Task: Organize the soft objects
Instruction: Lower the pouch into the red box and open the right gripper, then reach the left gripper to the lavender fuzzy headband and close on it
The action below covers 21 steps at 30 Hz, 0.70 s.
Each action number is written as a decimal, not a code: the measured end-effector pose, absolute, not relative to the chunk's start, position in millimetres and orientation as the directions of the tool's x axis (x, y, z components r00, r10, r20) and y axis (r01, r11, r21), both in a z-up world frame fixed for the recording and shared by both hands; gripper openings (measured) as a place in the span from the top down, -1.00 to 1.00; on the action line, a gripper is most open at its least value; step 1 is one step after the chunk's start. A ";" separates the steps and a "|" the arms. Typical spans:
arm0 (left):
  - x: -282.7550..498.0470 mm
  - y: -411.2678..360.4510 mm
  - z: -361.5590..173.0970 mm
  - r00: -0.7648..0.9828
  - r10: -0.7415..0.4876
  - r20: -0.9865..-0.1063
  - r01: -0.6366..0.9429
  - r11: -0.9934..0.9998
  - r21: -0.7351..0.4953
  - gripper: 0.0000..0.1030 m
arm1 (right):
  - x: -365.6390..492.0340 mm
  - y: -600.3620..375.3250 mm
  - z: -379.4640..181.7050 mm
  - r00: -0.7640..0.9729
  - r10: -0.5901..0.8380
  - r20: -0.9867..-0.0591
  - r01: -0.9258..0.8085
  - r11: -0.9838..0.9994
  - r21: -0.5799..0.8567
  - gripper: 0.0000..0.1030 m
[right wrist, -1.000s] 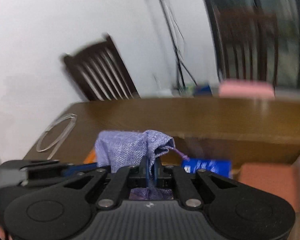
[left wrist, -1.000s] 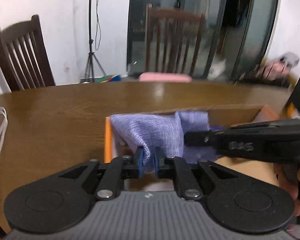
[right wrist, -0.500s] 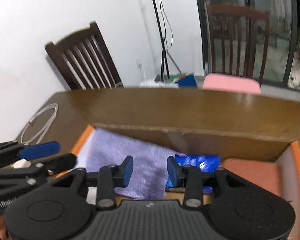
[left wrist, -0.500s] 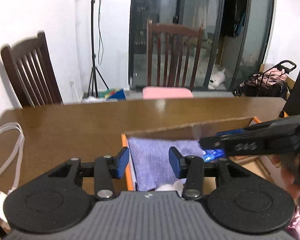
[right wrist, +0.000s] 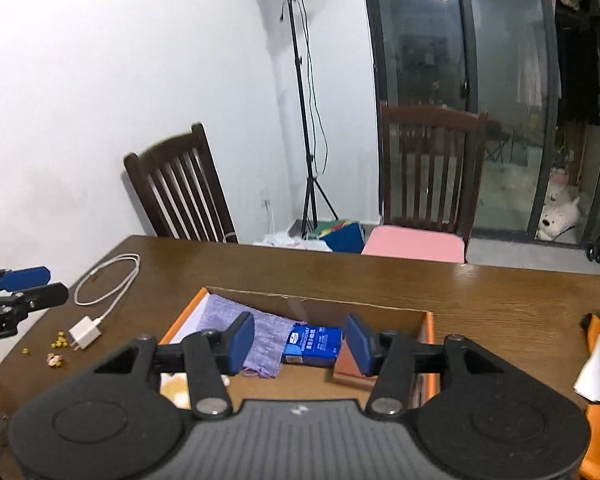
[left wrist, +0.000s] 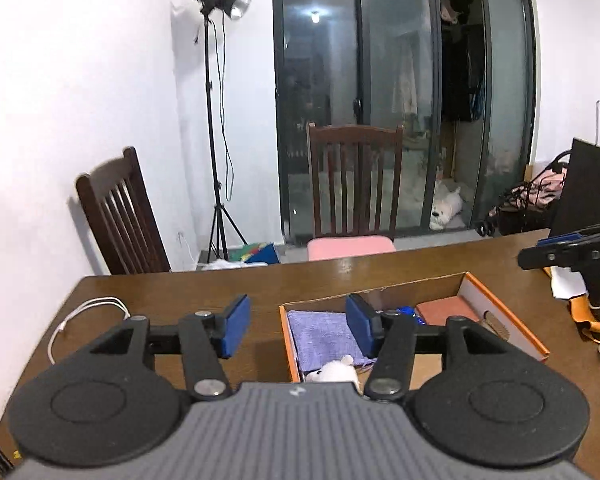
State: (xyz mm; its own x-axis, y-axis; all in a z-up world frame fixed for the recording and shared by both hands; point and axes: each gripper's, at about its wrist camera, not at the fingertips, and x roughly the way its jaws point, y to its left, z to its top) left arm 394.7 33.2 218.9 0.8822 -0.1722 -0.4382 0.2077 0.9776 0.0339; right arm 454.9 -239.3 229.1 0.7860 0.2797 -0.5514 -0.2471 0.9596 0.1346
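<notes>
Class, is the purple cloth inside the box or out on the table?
Inside: the purple cloth lies flat within the box, beside a blue packet.

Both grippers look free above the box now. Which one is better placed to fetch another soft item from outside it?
Probably the left gripper: it is open beside the box's left wall, toward the small pink item on the table. The right gripper, also open, hangs over the purple cloth.
</notes>
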 end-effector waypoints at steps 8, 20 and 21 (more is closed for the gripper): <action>283.1 28.5 197.3 0.940 -0.153 -0.306 0.171 0.985 0.032 -0.50 | 343.4 -256.2 223.5 0.858 0.289 -0.424 -0.306 0.952 0.028 -0.21; 151.3 10.4 94.0 0.910 -0.222 -0.351 0.222 0.974 -0.041 -0.79 | 185.7 -257.7 114.9 0.879 0.332 -0.342 -0.344 0.939 0.028 -0.61; 149.4 9.7 89.2 0.901 -0.231 -0.368 0.229 0.972 -0.048 -0.79 | 180.8 -259.4 104.5 0.868 0.337 -0.365 -0.337 0.939 0.064 -0.61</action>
State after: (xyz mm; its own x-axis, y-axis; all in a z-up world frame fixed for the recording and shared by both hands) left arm 149.4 9.7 89.2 0.9008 -0.2307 -0.3678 0.2294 0.9722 -0.0479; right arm 180.8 -259.4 104.5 0.8679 0.3369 -0.3650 -0.3374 0.9391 0.0645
